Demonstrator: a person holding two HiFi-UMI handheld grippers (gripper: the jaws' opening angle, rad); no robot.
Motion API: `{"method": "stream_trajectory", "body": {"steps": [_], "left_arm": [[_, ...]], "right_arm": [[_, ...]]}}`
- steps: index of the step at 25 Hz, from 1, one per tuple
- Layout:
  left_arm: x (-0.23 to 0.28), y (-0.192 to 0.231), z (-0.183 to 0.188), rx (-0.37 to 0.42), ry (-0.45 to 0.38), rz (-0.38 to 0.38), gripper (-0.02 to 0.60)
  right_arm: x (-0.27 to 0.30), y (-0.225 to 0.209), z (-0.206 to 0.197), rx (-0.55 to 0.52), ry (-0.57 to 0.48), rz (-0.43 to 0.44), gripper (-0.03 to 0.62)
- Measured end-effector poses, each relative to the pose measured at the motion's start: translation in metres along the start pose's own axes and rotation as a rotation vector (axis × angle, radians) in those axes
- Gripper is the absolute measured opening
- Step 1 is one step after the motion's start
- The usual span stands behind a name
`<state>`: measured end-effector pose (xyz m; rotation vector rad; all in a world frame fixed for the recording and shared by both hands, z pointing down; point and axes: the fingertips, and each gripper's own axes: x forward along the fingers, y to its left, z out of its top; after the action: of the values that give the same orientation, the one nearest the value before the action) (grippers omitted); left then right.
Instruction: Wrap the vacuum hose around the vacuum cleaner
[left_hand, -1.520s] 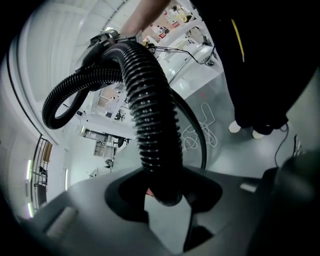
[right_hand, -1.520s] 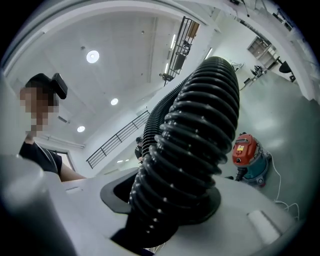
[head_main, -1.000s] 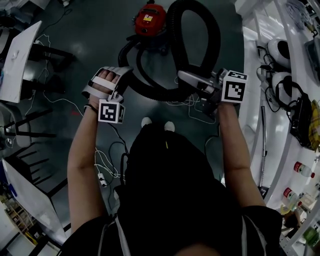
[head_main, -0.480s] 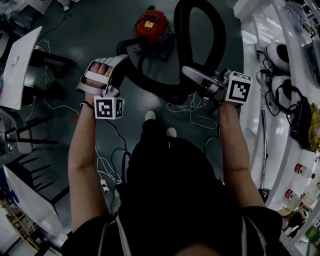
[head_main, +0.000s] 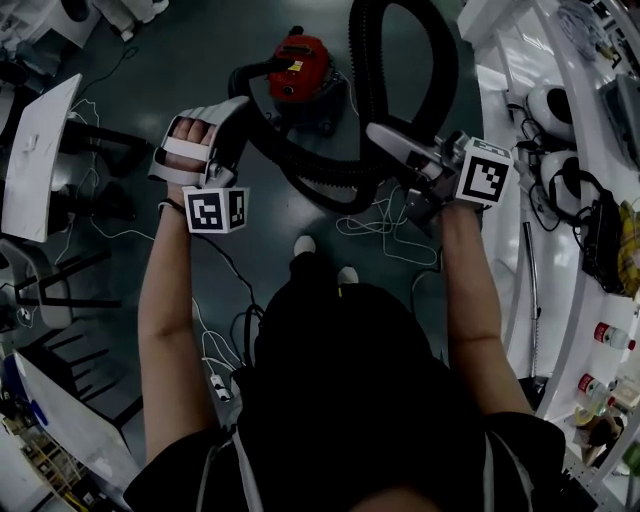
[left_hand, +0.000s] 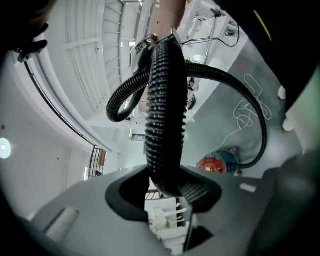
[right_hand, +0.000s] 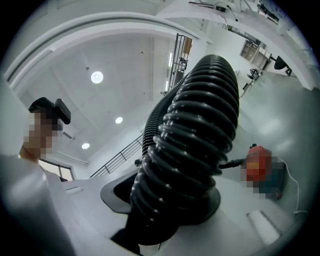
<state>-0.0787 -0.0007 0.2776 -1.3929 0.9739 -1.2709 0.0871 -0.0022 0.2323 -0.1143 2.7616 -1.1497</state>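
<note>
With left gripper (head_main: 238, 112) and right gripper (head_main: 386, 141) each pinching the hose (head_main: 365, 70), bring the loop low over the vacuum (head_main: 298, 65) and lay it round gently, no tugging.

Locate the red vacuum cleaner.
Head view, top centre: the vacuum cleaner stands on the dark floor, just left of the raised loop of hose.

Dark glossy floor (head_main: 200, 40). On it: red canister vacuum cleaner (head_main: 298, 62) at far end; loose white cable tangle (head_main: 375, 215) beside white shoes (head_main: 305, 244); white power strip (head_main: 218, 383) nearer, left.
</note>
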Motion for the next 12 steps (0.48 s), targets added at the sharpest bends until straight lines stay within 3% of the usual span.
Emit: {"method": "stream_trajectory", "body": {"steps": [7,12], "left_arm": [[0.021,0.029,-0.006,-0.021,-0.005,0.089,0.172],[0.036,0.008,-0.007,-0.03,-0.035,0.044,0.172]], "right_arm": [[0.009,0.009,0.022,-0.055,-0.029,0.006,0.193],[0.01,-0.005,0.015,-0.031,-0.033,-0.024,0.192]]}}
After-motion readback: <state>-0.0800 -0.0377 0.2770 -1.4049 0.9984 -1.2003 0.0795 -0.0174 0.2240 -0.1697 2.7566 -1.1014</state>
